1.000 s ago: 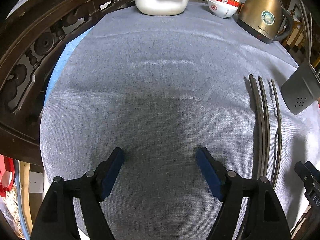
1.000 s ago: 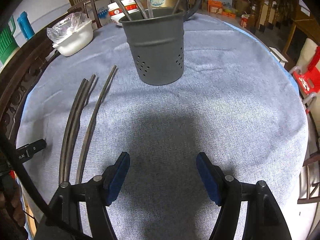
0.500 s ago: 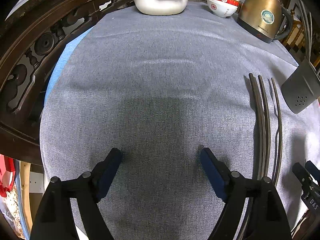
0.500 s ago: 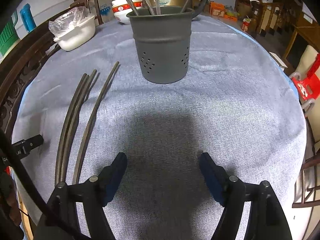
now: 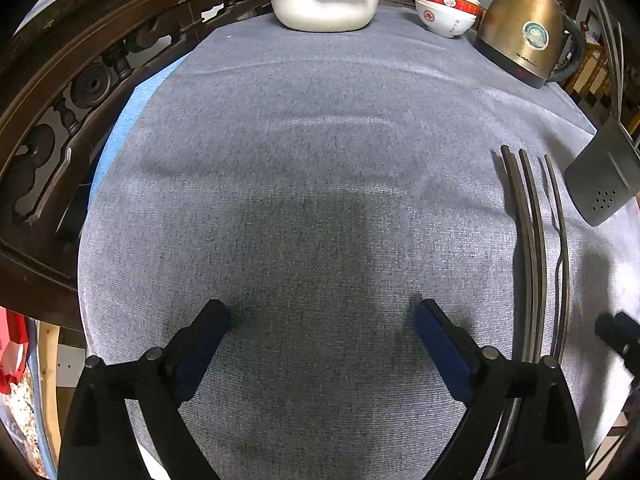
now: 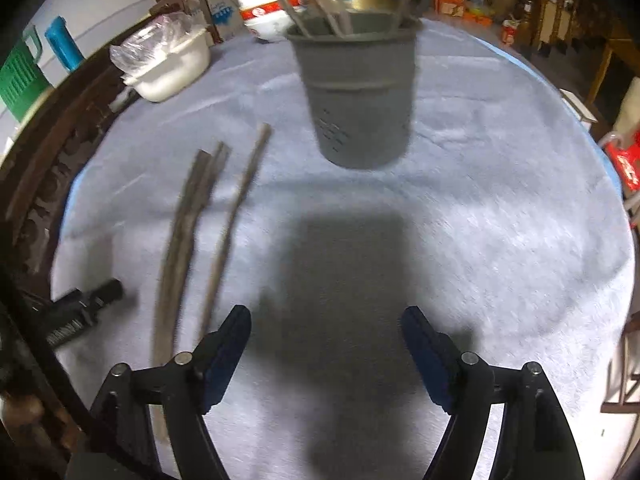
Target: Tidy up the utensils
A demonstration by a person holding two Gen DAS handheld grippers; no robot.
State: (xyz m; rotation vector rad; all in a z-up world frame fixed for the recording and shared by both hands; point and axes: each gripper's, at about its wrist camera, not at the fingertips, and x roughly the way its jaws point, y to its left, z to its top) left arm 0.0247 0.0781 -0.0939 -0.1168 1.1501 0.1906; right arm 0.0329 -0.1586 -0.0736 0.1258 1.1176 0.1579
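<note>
Motion blur smears our right-wrist view now, where half a second ago it was sharp, so we judge that the right hand-held gripper (image 6: pixel 326 344) is in the middle of a move. The grey perforated utensil holder (image 6: pixel 356 96) sits higher and farther off in that view than it did a second ago, and more of the grey cloth on the worktop (image 6: pixel 500 208) lies between us and it. We read this as a pull back from the holder, and as a sign that the next pick is about to start, not a drop.

Our left hand-held gripper (image 5: pixel 322 344) has barely shifted across the same stretch; it hangs over bare cloth with nothing between its blue pads. Both grippers stand wide apart and empty.

Three long, thin, dark metal utensils (image 6: pixel 188 232) lie loose on the cloth, left of the right gripper and to the right of the left one (image 5: pixel 534 248). Two lie pressed side by side and touching along their length; the third lies just beside them, a narrow gap away. Their far ends point toward the holder, which stands upright and already carries several similar sticks leaning against its rim. They look slim, smooth and flat to the cloth, so we expect a pinch from above to be fiddly, and the touching pair may come up together.

A brass kettle (image 5: pixel 528 28), stacked red-and-white bowls (image 5: pixel 446 10) and a white basin (image 5: pixel 324 4) stand along the far edge, well apart from the work.
</note>
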